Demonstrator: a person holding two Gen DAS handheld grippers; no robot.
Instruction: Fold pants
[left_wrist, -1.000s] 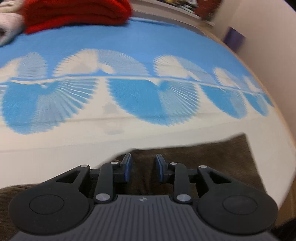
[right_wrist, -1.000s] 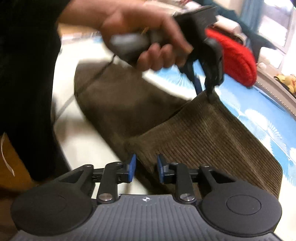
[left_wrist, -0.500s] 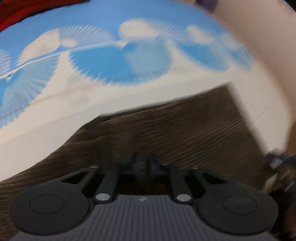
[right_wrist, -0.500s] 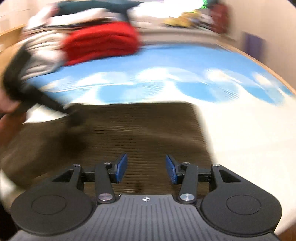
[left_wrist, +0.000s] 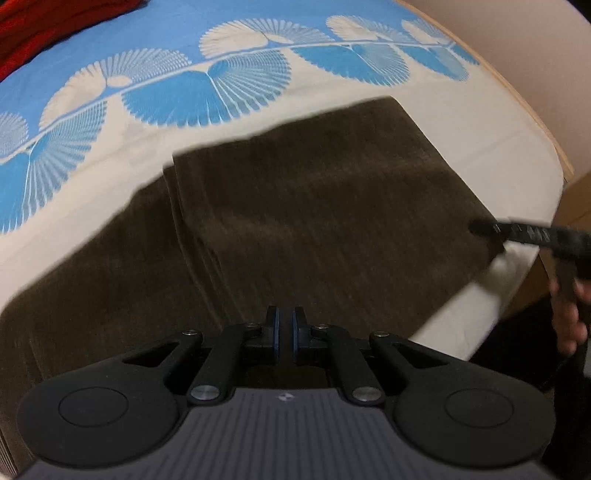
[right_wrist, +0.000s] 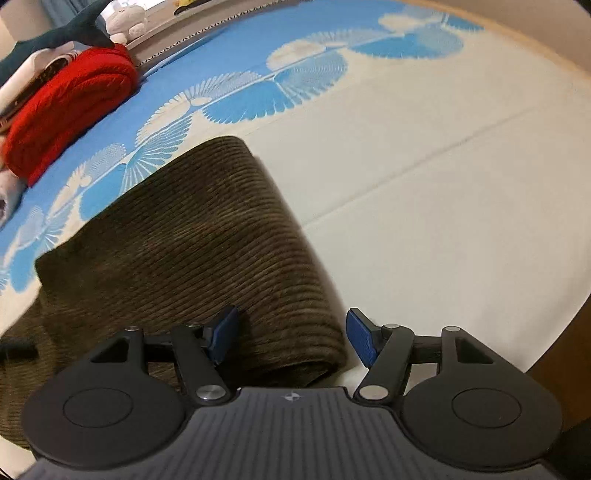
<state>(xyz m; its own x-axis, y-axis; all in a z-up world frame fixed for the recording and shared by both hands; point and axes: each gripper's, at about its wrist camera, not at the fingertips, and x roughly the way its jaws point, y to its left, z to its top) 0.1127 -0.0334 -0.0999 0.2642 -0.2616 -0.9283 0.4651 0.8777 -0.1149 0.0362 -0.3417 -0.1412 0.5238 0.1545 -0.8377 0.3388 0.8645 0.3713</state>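
The brown corduroy pants (left_wrist: 314, 206) lie folded on a bed sheet (left_wrist: 110, 158) that is cream on the near side and printed with blue and white fans on the far side. In the left wrist view a doubled layer of the cloth sits on top, its folded edge running from the far left down toward the left gripper (left_wrist: 284, 332). That gripper's blue-padded fingers (left_wrist: 273, 330) are brought close together with only a thin dark slit between them; whether any cloth is nipped in that slit cannot be told, though the pants spread directly beneath and beyond the tips.

In the right wrist view the right gripper (right_wrist: 291, 338) hangs over the near right corner of the folded pants. Its jaws have just been opening and now stand wide. The rounded fold edge of the corduroy lies between the two blue pads (right_wrist: 360, 341), nearer the left one, and neither pad presses on it.

A red folded garment (right_wrist: 70, 107) rests at the far left of the bed, well apart from the pants.
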